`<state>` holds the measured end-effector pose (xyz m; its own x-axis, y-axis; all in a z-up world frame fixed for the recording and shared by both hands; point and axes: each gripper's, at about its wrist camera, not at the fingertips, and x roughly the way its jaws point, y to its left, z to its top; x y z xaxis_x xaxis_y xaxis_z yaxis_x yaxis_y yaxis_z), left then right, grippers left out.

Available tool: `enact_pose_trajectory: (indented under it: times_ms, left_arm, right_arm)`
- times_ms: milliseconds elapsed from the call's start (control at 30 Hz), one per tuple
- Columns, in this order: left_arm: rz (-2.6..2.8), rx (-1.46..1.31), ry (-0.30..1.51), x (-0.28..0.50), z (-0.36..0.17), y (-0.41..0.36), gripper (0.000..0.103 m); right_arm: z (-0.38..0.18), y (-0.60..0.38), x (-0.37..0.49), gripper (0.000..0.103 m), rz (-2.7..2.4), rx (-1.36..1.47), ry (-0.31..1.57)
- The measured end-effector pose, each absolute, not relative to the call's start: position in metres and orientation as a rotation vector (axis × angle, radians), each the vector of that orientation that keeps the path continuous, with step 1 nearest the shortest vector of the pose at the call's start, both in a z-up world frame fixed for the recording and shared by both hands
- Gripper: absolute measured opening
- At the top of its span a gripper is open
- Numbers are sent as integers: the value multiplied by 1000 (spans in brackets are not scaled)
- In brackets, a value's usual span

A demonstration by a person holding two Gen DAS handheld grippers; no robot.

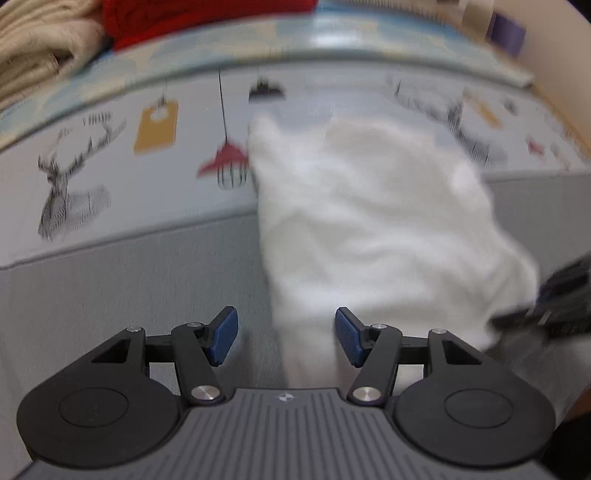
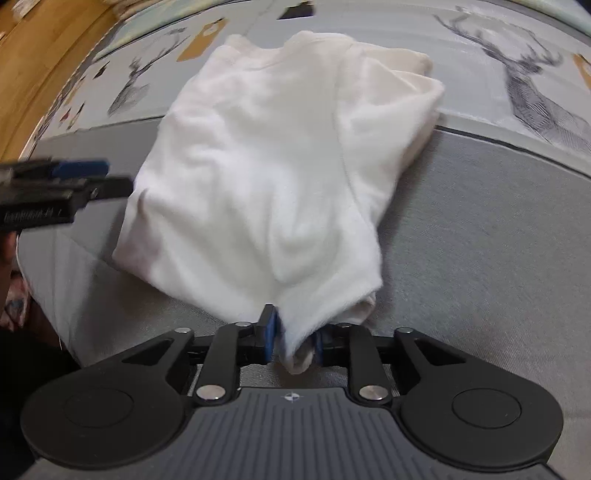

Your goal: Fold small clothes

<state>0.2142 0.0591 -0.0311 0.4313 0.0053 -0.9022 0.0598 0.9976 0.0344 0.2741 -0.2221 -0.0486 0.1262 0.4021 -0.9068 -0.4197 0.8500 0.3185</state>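
Observation:
A small white garment (image 2: pixel 266 162) lies partly folded on the grey surface (image 2: pixel 480 240); it also shows in the left wrist view (image 1: pixel 369 221), blurred. My right gripper (image 2: pixel 293 338) is shut on the garment's near edge, with cloth bunched between its blue pads (image 2: pixel 269 332). My left gripper (image 1: pixel 286 334) is open, and a strip of the white cloth lies under the gap between its fingers. The left gripper appears at the left edge of the right wrist view (image 2: pixel 74 184), beside the garment. The right gripper shows at the right edge of the left wrist view (image 1: pixel 554 306).
A printed cloth with deer and tag drawings (image 1: pixel 92 166) covers the far part of the surface. Folded beige (image 1: pixel 33 48) and red (image 1: pixel 207 18) clothes are stacked at the back left. A wooden floor (image 2: pixel 37 55) lies beyond the edge.

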Motion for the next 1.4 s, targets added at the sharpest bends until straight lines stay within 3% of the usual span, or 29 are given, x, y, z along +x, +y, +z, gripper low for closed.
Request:
enact_pose_trajectory:
  times_ms: [67,133,300,500,600,667,767,833,900,967,1200,1400]
  left_arm:
    - [11,121,1238,214,-54,62,66]
    - [22,133,1264,210,-59,65,66]
    - [-18,180,1175,196,-40,64,66]
    - [73,164,907,161,15,67,72]
    - [77,150,742,130,48,59,83]
    - [89,152,661,111,62,51,84]
    - [98,109,568,81,78,39,85]
    - [103,69,540,61,82,30,90]
    - [98,35,535,45,80,21,97]
    - [73,8,545,30,75,13,102]
    - [110,-37,694,12,49,8,103]
    - [145,-46,729,22,34,16,103]
  right_arm:
    - [-49,-227,273,26,554,-38,1317]
    - [-53,-233,270,38,518,-72,1338]
    - [-51,-244,262,38,483,-124,1331]
    - [-44,-251,239,37,312,-343,1240]
    - [-11,-254,223,38,264,-361,1041]
    - [19,-258,210,42,232,-307,888]
    - [66,-269,178,52,213,-159,679]
    - [89,-274,149,73,201,-86,552]
    - [100,-275,117,86,191,-43,435]
    - [102,-276,88,90,189,-18,371]
    - [77,-265,34,93,232,96,445]
    - [56,-238,47,93,252,58,549]
